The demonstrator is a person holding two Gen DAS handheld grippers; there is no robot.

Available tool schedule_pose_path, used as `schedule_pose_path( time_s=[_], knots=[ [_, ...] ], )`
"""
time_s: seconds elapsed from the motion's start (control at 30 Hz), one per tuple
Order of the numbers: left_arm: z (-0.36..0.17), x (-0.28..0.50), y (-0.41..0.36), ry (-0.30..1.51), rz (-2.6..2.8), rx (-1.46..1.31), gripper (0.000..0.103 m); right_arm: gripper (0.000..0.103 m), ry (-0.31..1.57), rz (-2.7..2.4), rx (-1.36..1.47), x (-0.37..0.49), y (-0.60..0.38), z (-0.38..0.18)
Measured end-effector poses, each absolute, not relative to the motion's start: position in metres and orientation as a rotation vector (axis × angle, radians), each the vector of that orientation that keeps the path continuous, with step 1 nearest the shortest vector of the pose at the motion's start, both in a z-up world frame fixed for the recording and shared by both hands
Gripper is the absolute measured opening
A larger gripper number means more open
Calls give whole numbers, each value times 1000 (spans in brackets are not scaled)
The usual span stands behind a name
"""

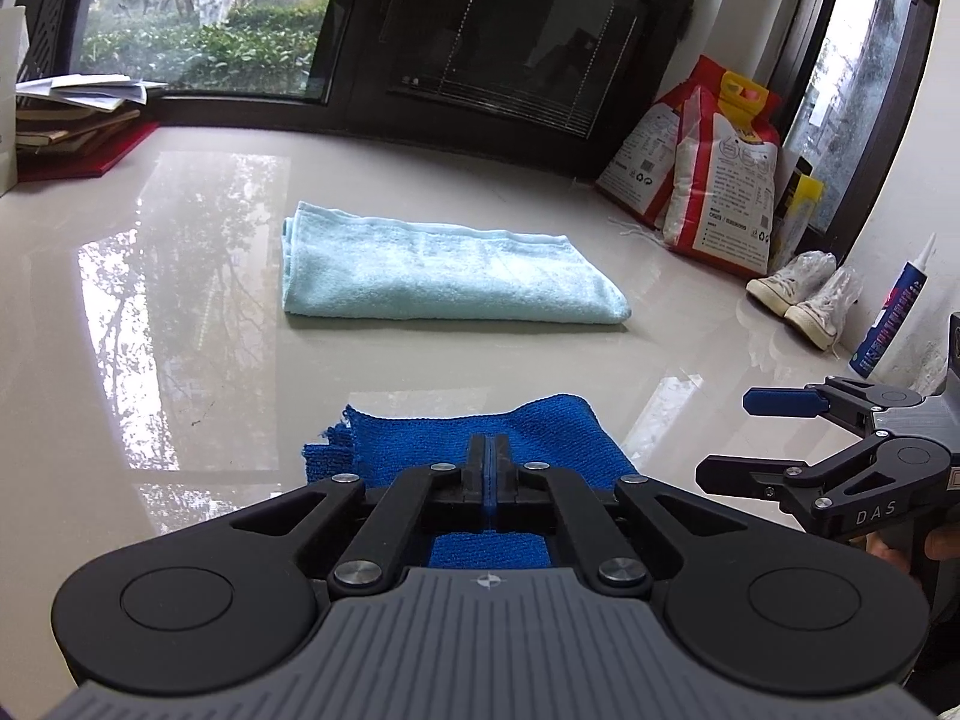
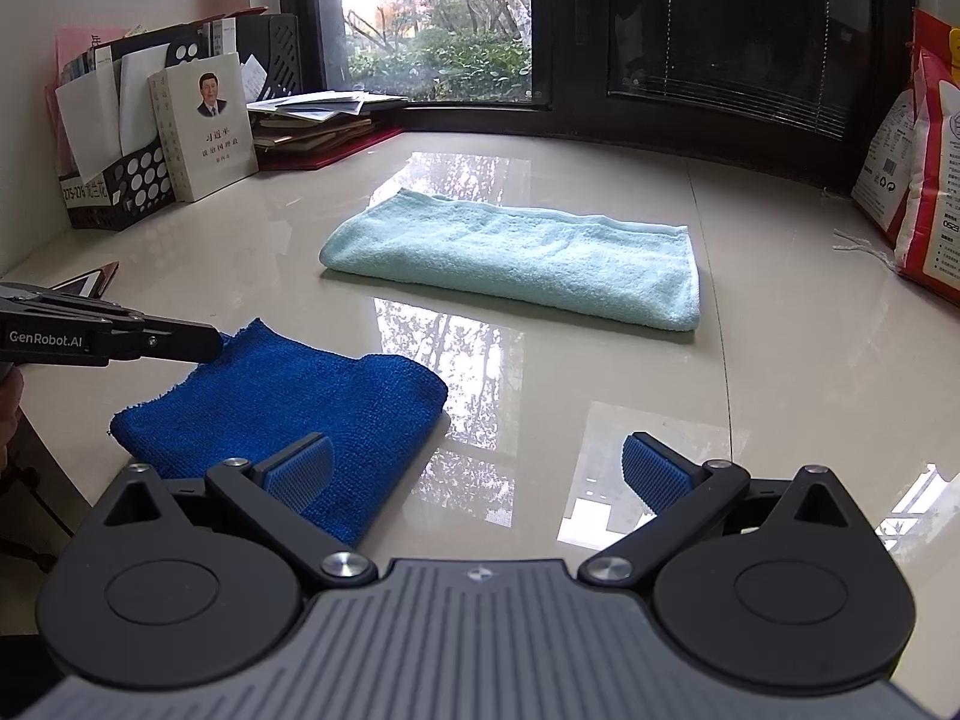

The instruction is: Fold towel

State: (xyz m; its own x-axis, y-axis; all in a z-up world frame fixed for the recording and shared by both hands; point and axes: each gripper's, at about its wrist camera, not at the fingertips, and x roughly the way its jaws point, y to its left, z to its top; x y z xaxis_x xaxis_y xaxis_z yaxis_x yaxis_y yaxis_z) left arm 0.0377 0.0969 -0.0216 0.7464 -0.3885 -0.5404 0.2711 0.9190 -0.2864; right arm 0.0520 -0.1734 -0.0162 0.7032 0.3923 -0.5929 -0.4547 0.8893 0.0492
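Observation:
A dark blue towel (image 1: pixel 420 444) lies folded on the glossy beige table (image 1: pixel 180 360), close in front of me; it also shows in the right wrist view (image 2: pixel 282 402). My left gripper (image 1: pixel 489 450) is shut on its near edge; in the right wrist view its fingers (image 2: pixel 180 345) pinch the towel's left corner. My right gripper (image 2: pixel 474 468) is open and empty just right of the blue towel, and shows open in the left wrist view (image 1: pixel 729 435). A light blue towel (image 1: pixel 444 273) lies folded farther back, also seen in the right wrist view (image 2: pixel 522 255).
Red and white bags (image 1: pixel 702 180) stand at the back right, with white sneakers (image 1: pixel 798 294) and a tube (image 1: pixel 894 312) by the wall. Books and a file rack (image 2: pixel 150 138) stand at the back left. A dark window frame (image 1: pixel 480 48) borders the far edge.

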Motion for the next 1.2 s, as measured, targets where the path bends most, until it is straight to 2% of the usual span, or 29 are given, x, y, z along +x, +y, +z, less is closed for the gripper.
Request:
schedule_pose_path(
  time_s=[0.2, 0.3, 0.47, 0.53, 0.67, 1.2],
  knots=[
    [-23, 36, 99, 637, -348, -194, 1, 103, 635, 475, -107, 51, -172, -16],
    [-25, 38, 107, 640, -303, -209, 4, 103, 635, 479, -110, 51, -171, -15],
    [-26, 42, 123, 644, -235, -212, 19, 103, 640, 479, -113, 52, -171, -17],
    [-26, 44, 127, 646, -218, -201, 29, 103, 642, 480, -114, 52, -170, -17],
    [-30, 50, 132, 664, -207, -178, 37, 103, 646, 485, -122, 53, -167, -19],
    [-48, 75, 170, 731, -341, -291, 36, 103, 674, 477, -139, 58, -160, -25]
  ],
)
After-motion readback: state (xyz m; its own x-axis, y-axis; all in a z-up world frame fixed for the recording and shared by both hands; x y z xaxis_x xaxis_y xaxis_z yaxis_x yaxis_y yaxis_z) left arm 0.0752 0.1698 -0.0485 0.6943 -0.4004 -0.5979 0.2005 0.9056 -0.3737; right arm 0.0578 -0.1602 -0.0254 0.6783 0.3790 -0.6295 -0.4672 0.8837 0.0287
